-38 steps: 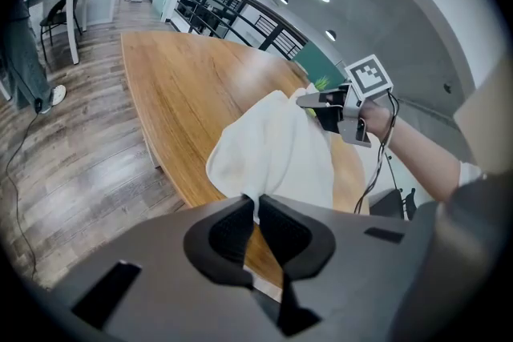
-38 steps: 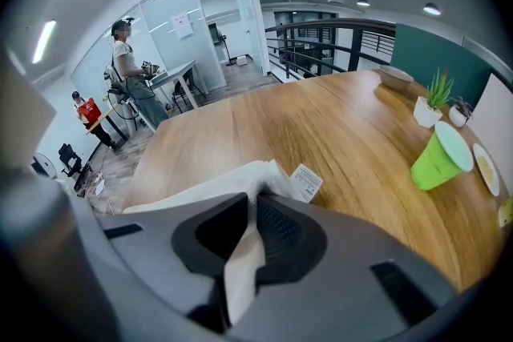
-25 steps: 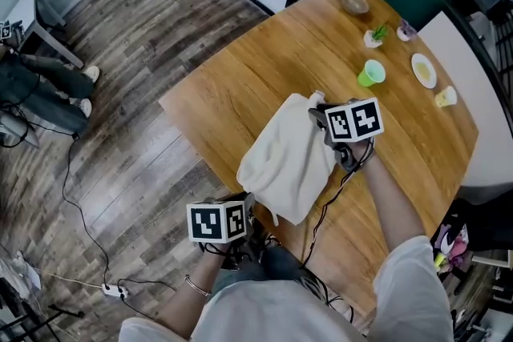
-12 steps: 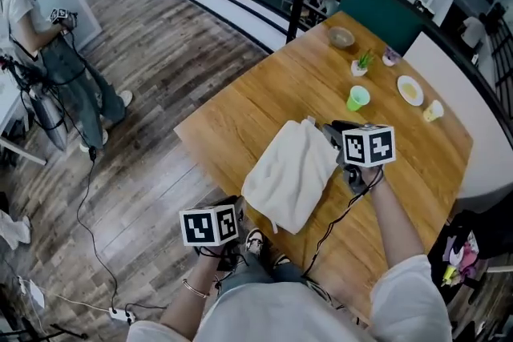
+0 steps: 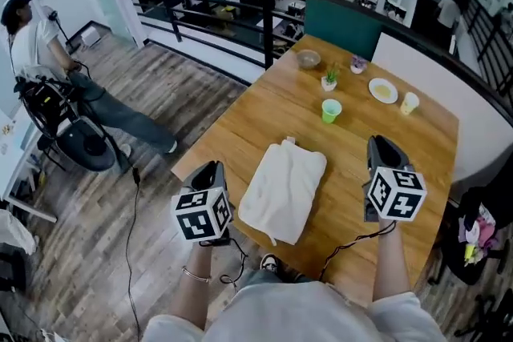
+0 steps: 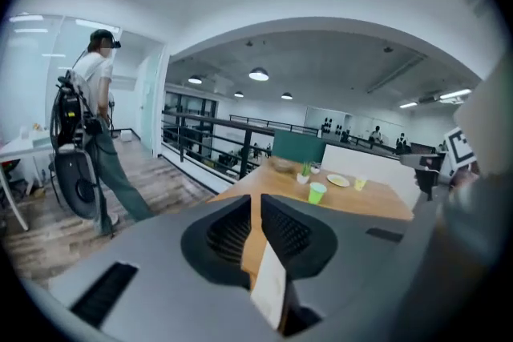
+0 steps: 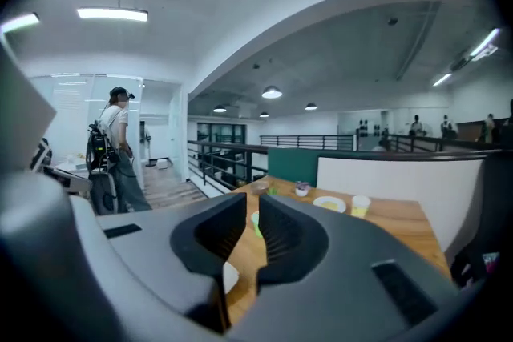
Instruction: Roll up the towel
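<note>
Head view puts the towel (image 5: 282, 188) on the wooden table (image 5: 264, 112), on your side of the green cup (image 5: 330, 110) and near it, its long way running toward the cup. It lies as a soft, flattish white bundle with rounded edges, and no spiral end shows. By my reading that fits either a towel folded and waiting to be rolled or a loose roll that has slumped; a tight roll it is not.

Your left gripper (image 5: 213, 168) hovers well to your side and left of the cup, over the table's edge, jaws almost together with nothing between them. Your right gripper (image 5: 381, 144) hangs to your side and right of the cup; its jaws have just been closing, down to a thin slit, also empty.

No brand or readable writing shows, only the square black-and-white markers on the gripper cubes.
</note>
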A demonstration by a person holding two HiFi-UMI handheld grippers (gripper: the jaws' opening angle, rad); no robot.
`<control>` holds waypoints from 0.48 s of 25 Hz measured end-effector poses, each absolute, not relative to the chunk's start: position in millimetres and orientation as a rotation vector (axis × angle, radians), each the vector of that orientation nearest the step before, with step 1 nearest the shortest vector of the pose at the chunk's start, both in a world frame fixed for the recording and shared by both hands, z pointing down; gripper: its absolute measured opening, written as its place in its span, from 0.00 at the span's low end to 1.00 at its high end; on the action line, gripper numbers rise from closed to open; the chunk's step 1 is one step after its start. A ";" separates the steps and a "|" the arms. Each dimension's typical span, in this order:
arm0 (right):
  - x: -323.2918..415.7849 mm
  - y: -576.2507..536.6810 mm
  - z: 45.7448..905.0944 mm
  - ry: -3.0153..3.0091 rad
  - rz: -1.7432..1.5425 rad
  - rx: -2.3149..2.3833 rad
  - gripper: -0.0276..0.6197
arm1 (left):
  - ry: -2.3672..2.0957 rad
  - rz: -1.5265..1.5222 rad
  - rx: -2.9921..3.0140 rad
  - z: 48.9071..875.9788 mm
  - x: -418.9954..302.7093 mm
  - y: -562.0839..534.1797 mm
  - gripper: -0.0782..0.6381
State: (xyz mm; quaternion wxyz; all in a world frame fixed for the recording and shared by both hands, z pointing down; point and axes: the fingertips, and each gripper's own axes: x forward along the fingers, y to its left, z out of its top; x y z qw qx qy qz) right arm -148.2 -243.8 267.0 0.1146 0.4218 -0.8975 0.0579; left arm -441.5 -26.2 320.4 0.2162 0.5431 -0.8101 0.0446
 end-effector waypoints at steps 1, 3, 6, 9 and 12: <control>-131.9 -240.5 263.4 -2.625 0.167 1.301 0.11 | -2.275 0.123 1.521 311.9 -443.7 -31.1 0.16; -101.9 -232.2 258.6 -2.615 0.176 1.417 0.08 | -2.323 0.120 1.547 297.8 -446.4 -39.3 0.14; -69.2 -219.8 255.0 -2.595 0.155 1.540 0.05 | -2.388 0.101 1.585 281.6 -447.7 -48.1 0.12; -48.5 -210.5 260.1 -2.571 0.137 1.609 0.04 | -2.436 0.084 1.638 273.8 -443.8 -53.8 0.12; -37.8 -205.2 268.5 -2.558 0.139 1.641 0.04 | -2.469 0.087 1.678 271.9 -439.8 -56.7 0.12</control>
